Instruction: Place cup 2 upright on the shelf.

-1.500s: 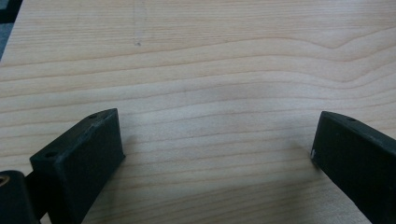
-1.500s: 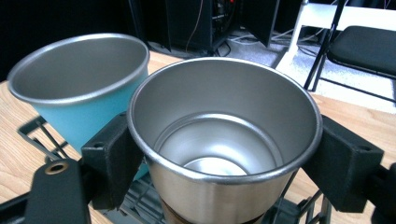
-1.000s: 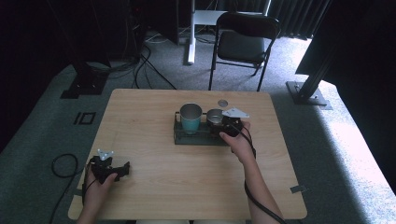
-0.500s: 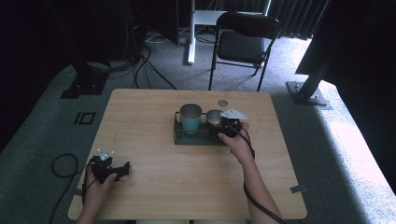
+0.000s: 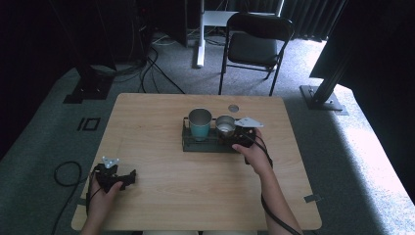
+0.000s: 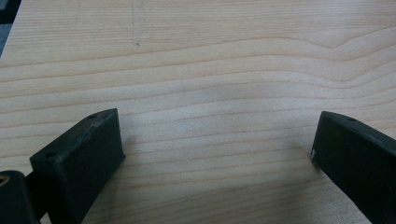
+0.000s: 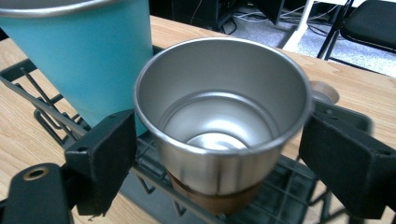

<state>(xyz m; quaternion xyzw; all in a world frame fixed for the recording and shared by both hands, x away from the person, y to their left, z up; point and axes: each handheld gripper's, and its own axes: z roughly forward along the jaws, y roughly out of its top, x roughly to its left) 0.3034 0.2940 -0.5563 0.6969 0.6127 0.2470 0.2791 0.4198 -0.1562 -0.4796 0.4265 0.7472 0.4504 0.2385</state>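
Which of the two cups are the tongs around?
The bare steel cup, right of the teal cup in the high view; the right tongs straddle it.

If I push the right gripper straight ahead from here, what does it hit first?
Most likely the steel cup. It stands in the black wire rack, centred between the open jaws of the right gripper, so the jaws would pass either side of it. The teal cup stands off to one side. Exact depth is unclear.

steel cup (image 7: 223, 126): teal cup (image 7: 88, 56) close beside (narrow gap) | open tabletop (image 5: 161, 191) near the person
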